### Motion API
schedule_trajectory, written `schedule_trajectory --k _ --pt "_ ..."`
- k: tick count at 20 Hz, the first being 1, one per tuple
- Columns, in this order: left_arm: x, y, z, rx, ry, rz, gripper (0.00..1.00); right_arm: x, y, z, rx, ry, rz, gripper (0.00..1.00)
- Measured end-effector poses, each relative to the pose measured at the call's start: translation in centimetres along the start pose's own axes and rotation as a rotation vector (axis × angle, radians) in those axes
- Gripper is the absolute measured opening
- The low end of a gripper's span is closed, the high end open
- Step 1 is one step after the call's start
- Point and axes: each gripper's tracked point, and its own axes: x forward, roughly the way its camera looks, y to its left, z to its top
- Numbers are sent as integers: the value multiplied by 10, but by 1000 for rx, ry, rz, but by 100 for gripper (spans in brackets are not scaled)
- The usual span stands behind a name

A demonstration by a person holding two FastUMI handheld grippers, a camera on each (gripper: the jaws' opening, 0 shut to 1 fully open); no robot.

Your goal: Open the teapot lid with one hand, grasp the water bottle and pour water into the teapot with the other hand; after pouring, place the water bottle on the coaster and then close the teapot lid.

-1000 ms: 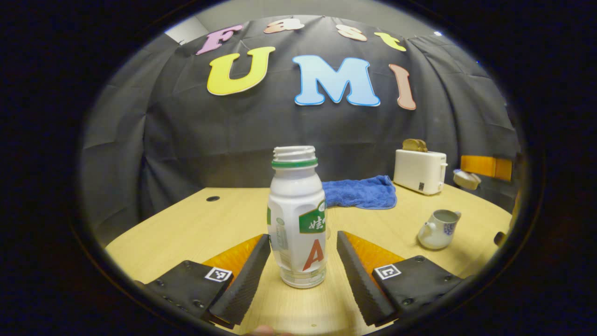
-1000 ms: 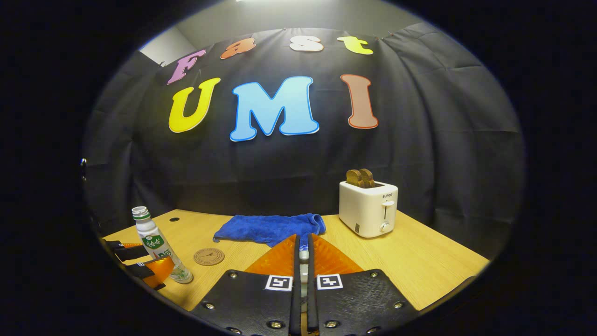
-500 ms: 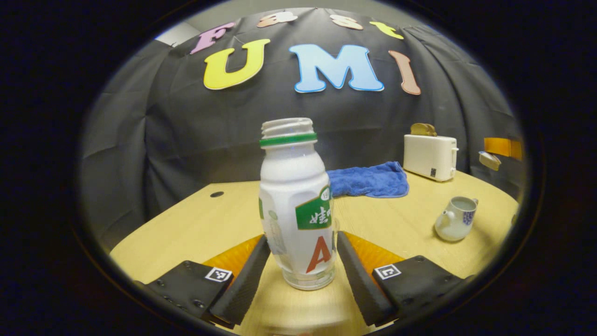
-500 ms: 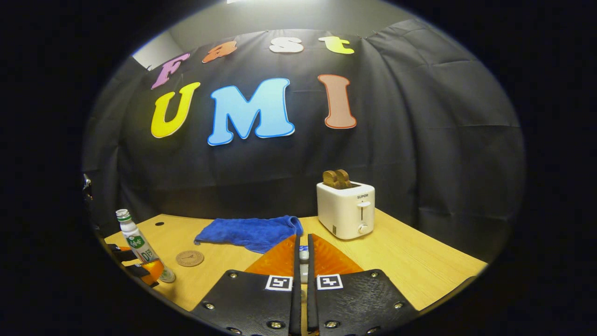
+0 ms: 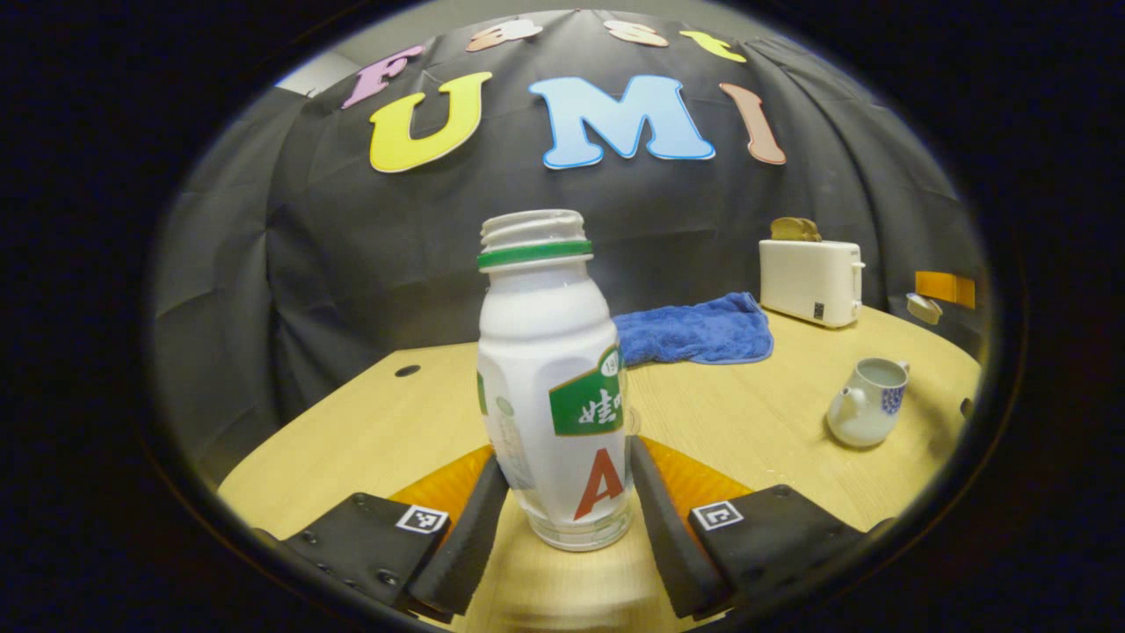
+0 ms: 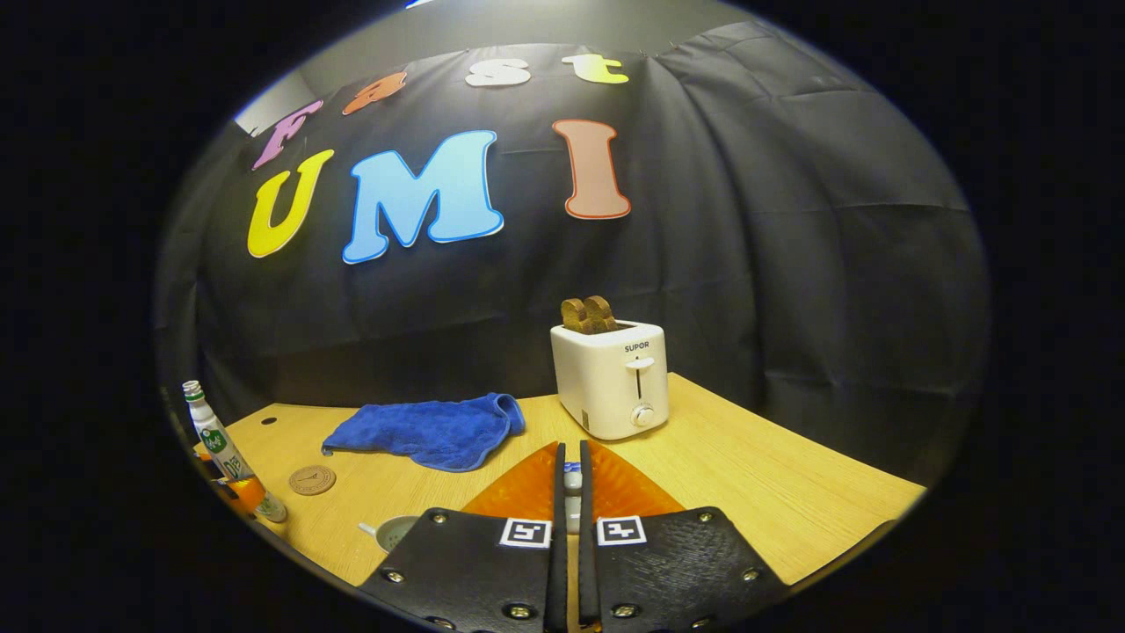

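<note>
Wooden counter (image 5: pixel 756 422) in the left gripper view: the left claw (image 5: pixel 562 501) squeezes the open water bottle (image 5: pixel 549 378). The lidless teapot (image 5: pixel 866 413) sits far to its right. A hard squeeze or tilt could spill water.

In the right gripper view, the right claw (image 6: pixel 571 479) pinches the small lid (image 6: pixel 572 479). The coaster (image 6: pixel 312 480) lies far left. A loose pinch could drop the lid.

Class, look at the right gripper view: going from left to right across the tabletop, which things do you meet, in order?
Water bottle → coaster → blue towel → toaster.
</note>
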Motion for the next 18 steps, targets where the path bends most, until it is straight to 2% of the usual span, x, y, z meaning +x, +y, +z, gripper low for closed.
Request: schedule_trajectory --k 1,3,4,5,6,8,10,12,13,14,16,17,18 --pt "0 -1 0 23 6 1 91 0 -3 0 6 1 -6 5" --pt "0 -3 2 82 12 10 80 -1 -8 -4 23 10 -13 5" --pt "0 -5 5 111 11 13 91 0 -10 -6 28 13 -17 5" --pt "-1 -8 8 140 6 15 80 1 -13 -6 28 14 -23 5" --pt "-2 -9 11 173 0 19 79 1 -15 -7 26 15 -30 5" --pt "-4 -12 18 250 -10 32 79 1 -18 -8 28 16 -39 5" --pt "-5 -15 24 326 -16 50 91 2 -22 -8 22 13 -50 5" --pt "-7 -17 33 398 -27 67 91 1 -24 -7 24 9 -56 5" --pt "-8 -18 37 436 -34 79 84 1 -26 -7 28 8 -60 5" --pt "-8 -19 41 476 -39 90 91 1 -28 -7 32 8 -63 5" --pt "-9 -24 50 550 -46 105 91 1 -30 -6 39 5 -69 5" --pt "-10 -28 51 585 -45 112 85 1 -31 -6 41 4 -72 5" --pt "-10 -31 53 620 -45 118 91 1 -32 -6 43 4 -72 5"
